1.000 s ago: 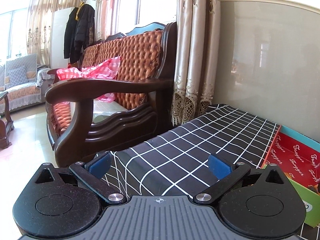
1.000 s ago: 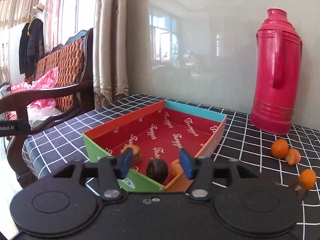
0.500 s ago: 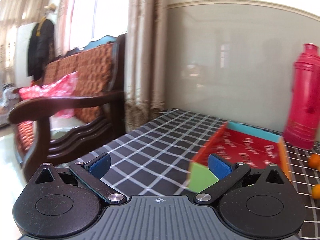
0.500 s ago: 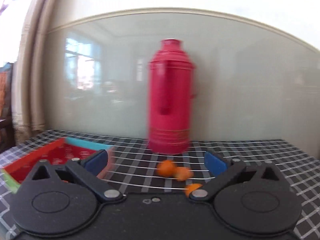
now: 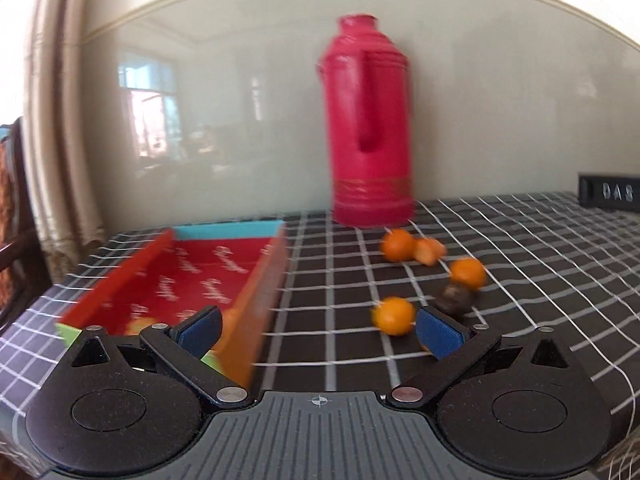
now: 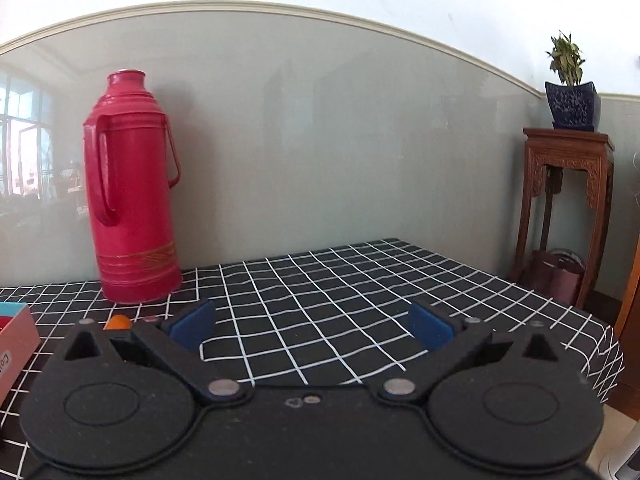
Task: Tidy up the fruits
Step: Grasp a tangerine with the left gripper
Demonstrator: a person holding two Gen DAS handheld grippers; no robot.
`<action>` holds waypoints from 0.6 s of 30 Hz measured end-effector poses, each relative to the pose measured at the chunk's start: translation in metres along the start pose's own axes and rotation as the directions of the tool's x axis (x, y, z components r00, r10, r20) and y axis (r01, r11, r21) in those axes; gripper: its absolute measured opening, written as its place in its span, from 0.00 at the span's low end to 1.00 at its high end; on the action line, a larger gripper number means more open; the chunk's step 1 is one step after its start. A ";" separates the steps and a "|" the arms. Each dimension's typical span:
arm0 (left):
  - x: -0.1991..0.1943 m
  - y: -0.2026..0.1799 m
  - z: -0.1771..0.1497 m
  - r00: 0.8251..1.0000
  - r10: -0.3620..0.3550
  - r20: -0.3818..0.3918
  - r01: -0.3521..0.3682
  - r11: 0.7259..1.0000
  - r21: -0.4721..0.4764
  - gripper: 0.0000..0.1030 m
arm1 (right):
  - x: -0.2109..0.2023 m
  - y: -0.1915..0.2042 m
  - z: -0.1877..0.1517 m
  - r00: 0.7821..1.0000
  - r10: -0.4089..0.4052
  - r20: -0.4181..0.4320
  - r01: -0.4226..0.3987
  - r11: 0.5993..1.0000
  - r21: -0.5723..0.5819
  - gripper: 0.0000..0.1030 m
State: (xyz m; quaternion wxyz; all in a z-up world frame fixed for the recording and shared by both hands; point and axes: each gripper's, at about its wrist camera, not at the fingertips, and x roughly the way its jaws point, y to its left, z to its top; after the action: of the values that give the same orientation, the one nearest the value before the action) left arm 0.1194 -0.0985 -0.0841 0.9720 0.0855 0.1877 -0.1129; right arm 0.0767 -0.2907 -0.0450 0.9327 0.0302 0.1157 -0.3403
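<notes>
Both cameras have swung hard to the right in the last second. The left gripper [image 5: 318, 330] was staring at the sofa and the bare checked cloth a second ago; now it faces the loose fruit on the worktop [image 5: 520, 264], and the view is smeared, so I'd say it is mid-swing. Its fingers are wide apart with nothing between them.

The fruit from that view: one orange fruit [image 5: 393, 315] sits just off the right blue pad, a dark round fruit [image 5: 454, 300] right behind it, another orange one [image 5: 467, 273] touching or nearly touching the dark one, and an orange pair [image 5: 412, 245] further back near the red thermos [image 5: 369, 120]. The red box [image 5: 256, 280] is to the left, with a bit of orange showing inside near its front corner.

The right gripper [image 6: 312, 326] had the box and its fruit dead ahead a second ago. It now looks past the thermos at bare cloth, fingers spread and empty, with only a sliver of an orange fruit [image 6: 117, 322] peeking over its left linkage and the box corner [image 6: 16, 336] at the edge.

My read: the drop-off is done and the left side is lining up the next pick, probably that nearest orange fruit. Several pieces are still outside the box, so there's plenty left.
</notes>
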 end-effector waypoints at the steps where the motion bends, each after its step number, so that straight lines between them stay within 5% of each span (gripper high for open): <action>1: 0.004 -0.009 -0.001 1.000 -0.006 -0.008 0.006 1.000 0.012 0.99 | -0.001 0.001 0.000 1.000 -0.026 0.005 0.026 1.000 -0.009 0.94; 8: 0.023 -0.038 -0.004 0.997 -0.033 -0.070 0.033 0.999 -0.004 0.98 | -0.003 -0.015 -0.006 0.995 -0.097 0.010 0.097 0.995 -0.021 0.94; 12: 0.041 -0.051 -0.006 0.988 -0.075 -0.135 0.071 0.997 -0.032 0.71 | 0.001 -0.021 -0.006 0.997 -0.079 -0.007 0.079 0.997 -0.010 0.94; 17: 0.053 -0.066 -0.008 0.984 -0.087 -0.155 0.083 0.996 -0.035 0.64 | 0.001 -0.023 -0.007 0.998 -0.067 -0.007 0.066 0.998 -0.015 0.94; 18: 0.056 -0.068 -0.009 0.982 -0.091 -0.163 0.087 0.996 -0.031 0.49 | 0.001 -0.023 -0.007 0.998 -0.064 -0.010 0.064 0.998 -0.018 0.94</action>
State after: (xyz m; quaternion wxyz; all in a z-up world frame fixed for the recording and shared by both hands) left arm 0.1497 -0.1723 -0.1223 0.9481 0.0743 0.2722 -0.1466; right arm 0.0611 -0.3080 -0.0519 0.9210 0.0199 0.1245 -0.3686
